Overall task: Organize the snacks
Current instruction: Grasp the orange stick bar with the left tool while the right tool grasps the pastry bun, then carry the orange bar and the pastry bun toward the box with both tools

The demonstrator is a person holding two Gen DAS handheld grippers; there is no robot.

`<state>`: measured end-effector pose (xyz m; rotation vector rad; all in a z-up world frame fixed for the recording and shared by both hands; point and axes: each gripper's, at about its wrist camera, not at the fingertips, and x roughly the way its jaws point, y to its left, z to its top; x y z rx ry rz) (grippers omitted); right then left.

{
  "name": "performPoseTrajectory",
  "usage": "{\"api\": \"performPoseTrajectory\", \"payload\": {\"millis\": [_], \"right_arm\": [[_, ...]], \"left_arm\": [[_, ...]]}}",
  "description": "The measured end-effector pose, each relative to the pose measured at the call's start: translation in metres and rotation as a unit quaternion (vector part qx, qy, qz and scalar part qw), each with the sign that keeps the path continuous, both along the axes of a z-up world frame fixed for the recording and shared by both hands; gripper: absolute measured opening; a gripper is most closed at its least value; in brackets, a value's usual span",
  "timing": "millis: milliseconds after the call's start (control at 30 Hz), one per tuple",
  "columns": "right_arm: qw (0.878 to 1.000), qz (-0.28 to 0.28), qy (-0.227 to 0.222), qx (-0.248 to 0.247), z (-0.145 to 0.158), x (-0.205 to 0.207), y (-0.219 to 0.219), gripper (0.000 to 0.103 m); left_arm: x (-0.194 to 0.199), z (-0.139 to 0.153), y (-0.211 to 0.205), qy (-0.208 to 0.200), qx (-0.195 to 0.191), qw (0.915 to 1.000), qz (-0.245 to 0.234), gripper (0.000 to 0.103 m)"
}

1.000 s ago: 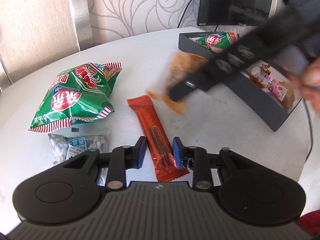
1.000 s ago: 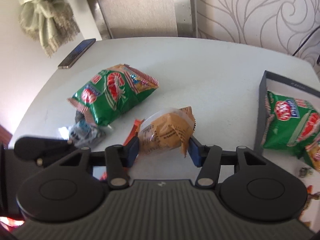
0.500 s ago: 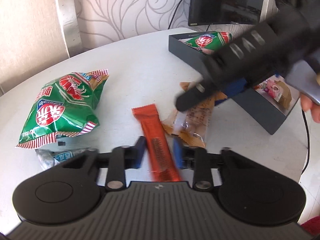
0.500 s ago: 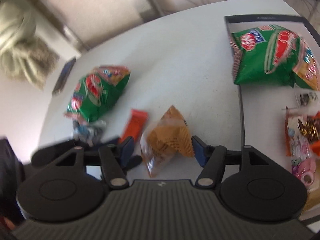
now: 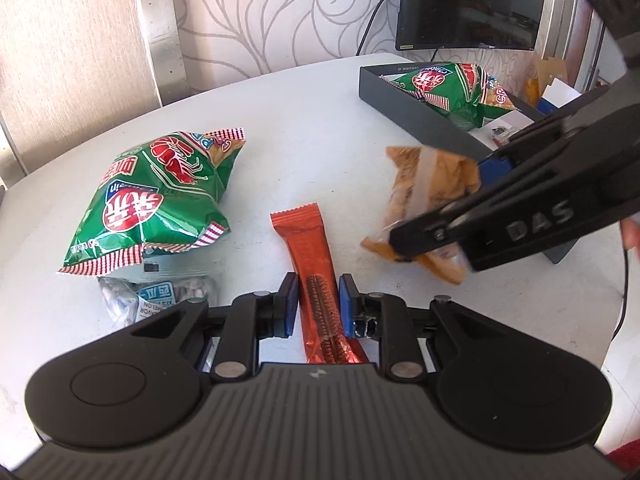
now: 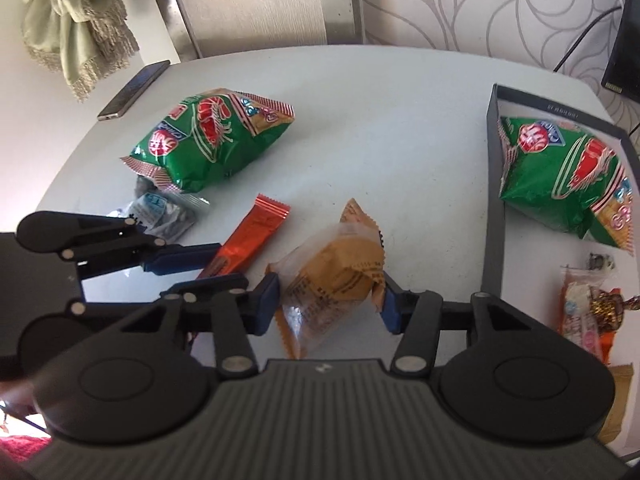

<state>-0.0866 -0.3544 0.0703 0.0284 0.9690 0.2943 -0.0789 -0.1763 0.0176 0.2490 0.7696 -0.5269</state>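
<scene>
My left gripper (image 5: 318, 301) is shut on the orange-red snack stick (image 5: 316, 276), which lies lengthwise between its blue pads; it also shows in the right wrist view (image 6: 244, 244). My right gripper (image 6: 330, 302) is shut on a tan cake in a clear wrapper (image 6: 332, 280), held above the table near the dark box (image 6: 494, 184); the cake also shows in the left wrist view (image 5: 424, 196). A green shrimp-chip bag (image 5: 160, 196) lies on the white table (image 5: 300, 128), left of the stick. A second green bag (image 6: 560, 176) lies in the box.
A small silver seed packet (image 5: 156, 294) lies under the chip bag's near edge. Small candies (image 6: 588, 304) lie in the box. A phone (image 6: 134, 90) rests at the table's far left edge. A monitor (image 5: 468, 0) stands behind the box.
My right gripper has swung with the tan cake, lifting it off the table beside the box. My left gripper has kept the orange-red stick between its pads.
</scene>
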Motion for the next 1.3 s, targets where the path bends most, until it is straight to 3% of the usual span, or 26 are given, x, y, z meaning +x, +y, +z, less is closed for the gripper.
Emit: {"api": "performPoseTrajectory", "payload": {"millis": [300,567,1300], "right_arm": [[0.999,-0.007,-0.037,0.022,0.03,-0.029,-0.009,0.054],[0.997,0.0,-0.075,0.01,0.063,-0.06,-0.006,0.054],[0.993,-0.032,-0.115,-0.009,0.099,-0.101,-0.023,0.054]], "left_arm": [[-0.003,0.002,-0.007,-0.019,0.007,0.9998,-0.003,0.025],[-0.003,0.006,-0.015,-0.027,0.002,0.9996,-0.013,0.025],[-0.021,0.044,-0.052,-0.057,-0.017,0.9961,-0.065,0.025]]}}
